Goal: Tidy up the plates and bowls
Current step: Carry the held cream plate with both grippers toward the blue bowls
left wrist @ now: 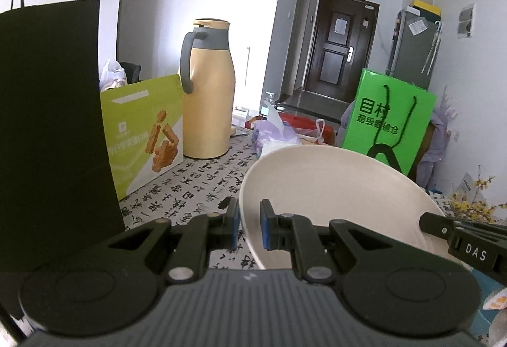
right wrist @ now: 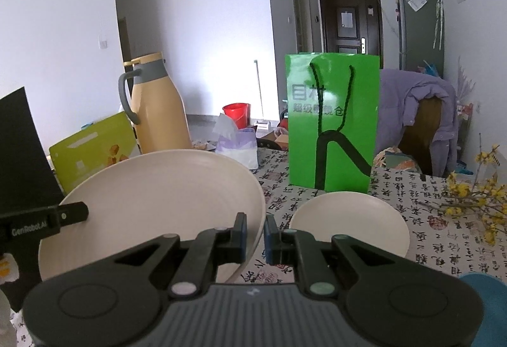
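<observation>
A large cream plate (left wrist: 332, 188) is being pinched at two opposite points of its rim: the left tool (left wrist: 249, 225) is being pressed together on the left rim, one blue pad (left wrist: 263, 228) inside the dish and one outside, and the right tool (right wrist: 256, 236) is being pressed together on the right rim in the same way. The plate is being held clear of the counter (right wrist: 443, 236), tilted so that its far edge is standing higher than its near edge and its open face is being turned up and toward the cameras; its wide axis is running left to right between the two tools. A smaller cream bowl (right wrist: 348, 223) is being seen resting upright on the patterned counter, just to the right of the plate and in front of a green paper bag (right wrist: 332, 122). A yellow thermos jug (left wrist: 207, 87) and a green snack box (left wrist: 145, 128) are being seen standing behind, to the left.
</observation>
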The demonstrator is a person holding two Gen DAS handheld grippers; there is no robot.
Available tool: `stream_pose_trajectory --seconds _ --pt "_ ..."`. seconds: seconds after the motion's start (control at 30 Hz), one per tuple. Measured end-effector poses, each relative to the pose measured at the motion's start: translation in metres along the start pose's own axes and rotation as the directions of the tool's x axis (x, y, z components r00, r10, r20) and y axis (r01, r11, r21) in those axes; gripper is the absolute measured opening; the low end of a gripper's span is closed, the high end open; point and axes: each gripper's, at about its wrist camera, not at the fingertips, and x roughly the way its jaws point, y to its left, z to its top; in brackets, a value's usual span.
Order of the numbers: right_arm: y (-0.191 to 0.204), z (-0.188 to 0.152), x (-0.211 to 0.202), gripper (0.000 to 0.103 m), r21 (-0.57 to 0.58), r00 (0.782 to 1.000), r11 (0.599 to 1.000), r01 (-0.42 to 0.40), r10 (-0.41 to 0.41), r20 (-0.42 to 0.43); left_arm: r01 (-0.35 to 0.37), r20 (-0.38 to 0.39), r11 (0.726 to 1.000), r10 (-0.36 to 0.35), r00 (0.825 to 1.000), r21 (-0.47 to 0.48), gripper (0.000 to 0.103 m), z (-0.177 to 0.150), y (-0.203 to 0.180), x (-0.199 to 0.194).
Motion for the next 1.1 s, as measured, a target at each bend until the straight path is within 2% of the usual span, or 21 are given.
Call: stream_pose_trajectory --seconds 1.1 --pt "-0.009 -0.047 -0.114 0.011 0.032 0.994 0.999 0.036 -0.039 0.1 0.078 0.068 0.996 -0.082 0.994 0.052 0.013 -0.038 -0.016 -0.094"
